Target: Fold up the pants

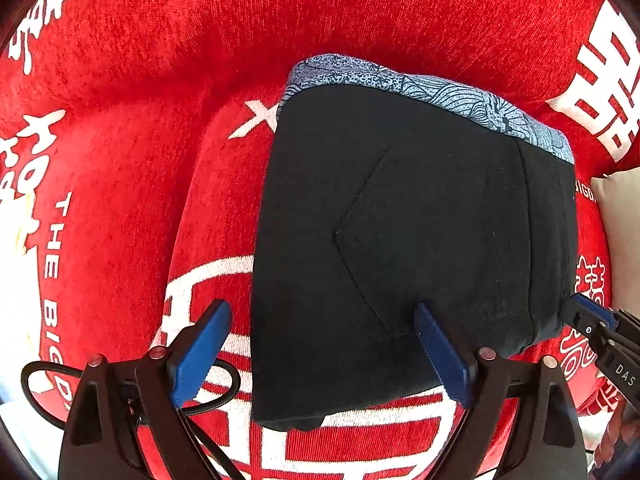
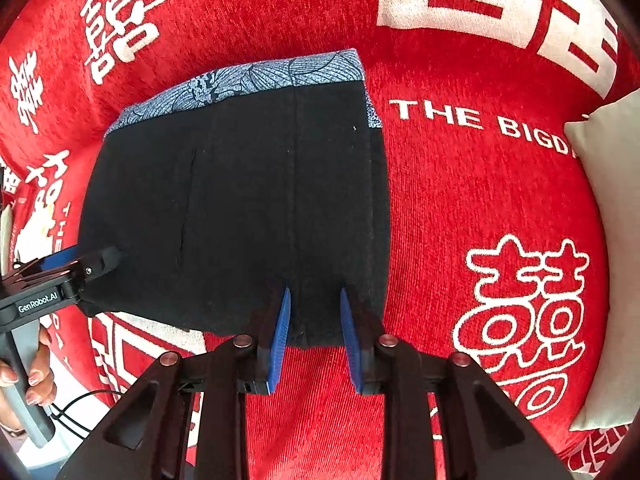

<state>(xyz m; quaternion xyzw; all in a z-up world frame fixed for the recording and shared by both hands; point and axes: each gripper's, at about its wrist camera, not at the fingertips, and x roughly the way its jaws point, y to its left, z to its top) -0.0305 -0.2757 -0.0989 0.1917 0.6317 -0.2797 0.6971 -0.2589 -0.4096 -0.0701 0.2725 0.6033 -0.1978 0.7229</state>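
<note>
Between right tool (image 2: pixel 314 308) fingers: pants (image 2: pixel 240 208) edge (folded).

Pants' (image 1: pixel 400 240) lower layers hidden, pillow (image 2: pixel 612 240) cropped by frame edge

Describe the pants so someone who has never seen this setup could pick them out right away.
A red cover printed with white characters fills both views. On its middle lies a compact dark block: the black pants, already folded. A strip of blue-and-white patterned fabric along the far edge sets them apart from the plain cream cushion at the side.
</note>
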